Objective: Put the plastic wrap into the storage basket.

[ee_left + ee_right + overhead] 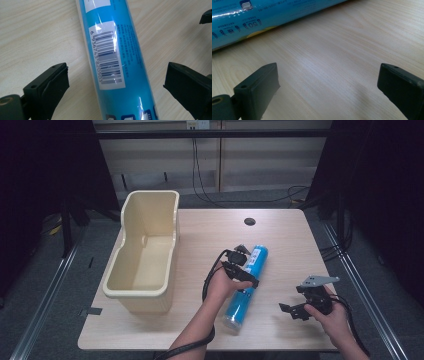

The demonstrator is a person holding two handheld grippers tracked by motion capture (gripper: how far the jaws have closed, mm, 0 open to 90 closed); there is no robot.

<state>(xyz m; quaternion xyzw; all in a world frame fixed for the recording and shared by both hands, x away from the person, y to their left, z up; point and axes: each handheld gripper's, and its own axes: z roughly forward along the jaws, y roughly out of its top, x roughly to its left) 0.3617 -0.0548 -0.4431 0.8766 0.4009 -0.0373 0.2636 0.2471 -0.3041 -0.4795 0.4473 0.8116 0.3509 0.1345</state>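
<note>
A long blue cylinder [246, 287] in shiny wrap lies flat on the wooden table [280, 240], running from near the front edge up toward the middle. My left gripper [241, 270] hovers right over its middle, open. In the left gripper view the barcode side of the cylinder [113, 55] runs between the two spread jaws without touching either. My right gripper [296, 310] is open near the front right of the table, a short way right of the cylinder. In the right gripper view the cylinder [262, 17] lies beyond the jaws, with bare wood between them.
A cream plastic bin [145, 252] stands empty on the table's left side, its long axis running front to back. A small dark cable hole [249, 221] sits near the table's far edge. Cables hang behind the table.
</note>
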